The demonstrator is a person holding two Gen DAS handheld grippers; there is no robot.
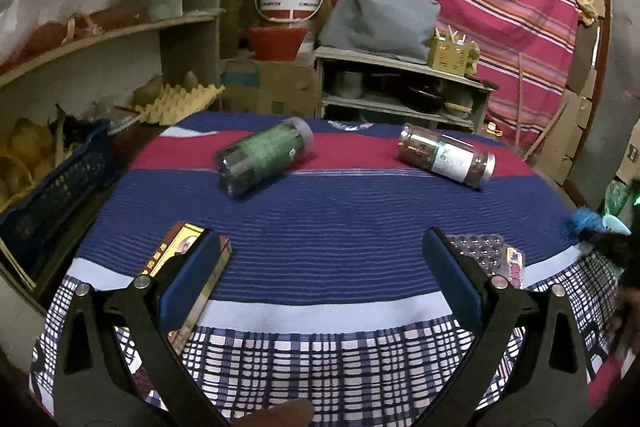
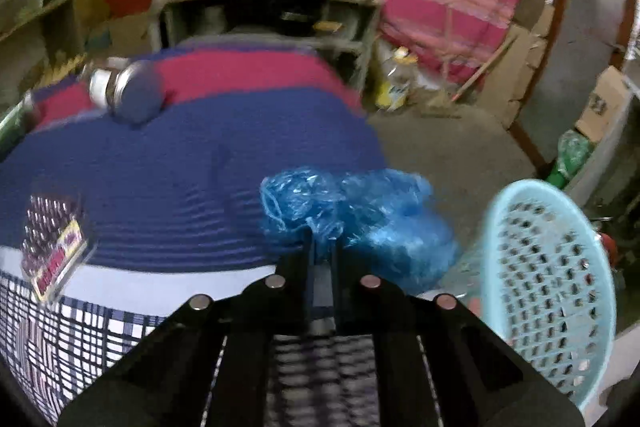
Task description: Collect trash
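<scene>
While the left gripper (image 1: pixel 320 271) hangs spread wide and empty over the counter (image 1: pixel 340 219), a gold box (image 1: pixel 182 259) lies by its left finger and a blister pack (image 1: pixel 486 253) by its right. Farther back lie two jars, green-labelled (image 1: pixel 264 157) and white-labelled (image 1: pixel 446 155), both on their sides. Rightward, the right gripper (image 2: pixel 322 247) is pinched tight on a crumpled blue plastic bag (image 2: pixel 360 215) at the counter's right edge; though blurred, a pale perforated basket (image 2: pixel 548 287) seems just right of it, over the concrete floor (image 2: pixel 440 147).
</scene>
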